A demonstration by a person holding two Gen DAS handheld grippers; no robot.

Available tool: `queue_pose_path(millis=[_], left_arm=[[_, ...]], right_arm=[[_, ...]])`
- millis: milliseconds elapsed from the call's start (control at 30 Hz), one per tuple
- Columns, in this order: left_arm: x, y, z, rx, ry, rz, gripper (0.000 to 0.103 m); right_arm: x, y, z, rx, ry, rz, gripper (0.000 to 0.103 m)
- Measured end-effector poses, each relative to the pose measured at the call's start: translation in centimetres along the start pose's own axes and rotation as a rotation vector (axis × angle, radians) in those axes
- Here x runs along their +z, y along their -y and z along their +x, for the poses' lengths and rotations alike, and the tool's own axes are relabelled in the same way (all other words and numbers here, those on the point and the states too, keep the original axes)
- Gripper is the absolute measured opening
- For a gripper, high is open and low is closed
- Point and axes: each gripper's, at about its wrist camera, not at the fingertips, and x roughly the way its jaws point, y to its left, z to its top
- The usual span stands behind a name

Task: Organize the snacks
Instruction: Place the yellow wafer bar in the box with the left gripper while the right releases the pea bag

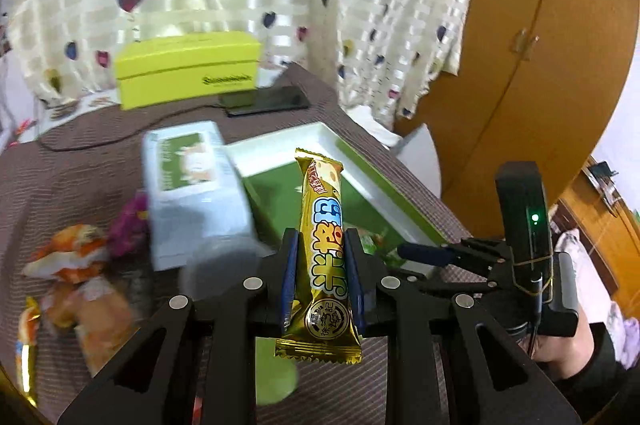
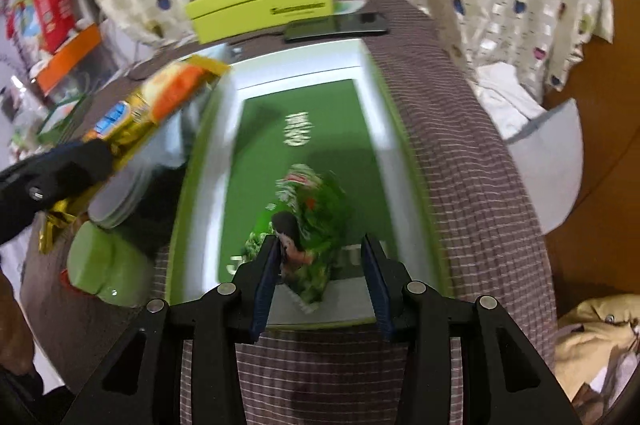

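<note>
While snacks get sorted into the tray, status:
L claw: left gripper (image 1: 321, 265) clamped mid-length on gold snack bar (image 1: 323, 225), held upright over table edge, prob. en route to tray.
R claw: right gripper (image 2: 323, 267) pads apart above green snack packet (image 2: 310, 225), not pressing it; packet lies in green-floored tray (image 2: 216, 161), near end.
Unsorted: orange packets (image 1: 76, 253) left on table.
Writing: bar has blue Chinese chars, round seal; tray print too blurred to read.

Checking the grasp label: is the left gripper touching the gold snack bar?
Touching. The left wrist view shows the left gripper with both blue pads pressed against the sides of the gold snack bar, which stands upright between them.
</note>
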Motion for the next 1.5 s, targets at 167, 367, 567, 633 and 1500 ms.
queue_pose_path(millis=[167,367,567,633,1500], left_arm=[[0.5,1.0,3.2,-0.016,-0.061,-0.012,0.024],[0.4,0.8,6.2,-0.019,-0.126,-0.043,0.024],[0.0,0.0,6.7,-0.048,-0.136,-0.080,0.038],[-0.1,-0.1,6.5,-0.059,-0.138,-0.087,0.041],[-1.8,-3.3,-3.9,0.019,0.043,-0.087,0.041]], right_arm=[[-0.5,1.2,-0.8,-0.014,0.010,0.011,0.043],[-0.6,0.6,-0.5,-0.038,-0.009,-0.014,0.045],[-1.1,-1.1,0.0,-0.025,-0.056,-0.035,0.046],[-1.4,-1.7,0.0,-0.006,-0.067,-0.042,0.047],[0.0,-7.3,-5.6,0.002,0.068,-0.145,0.049]])
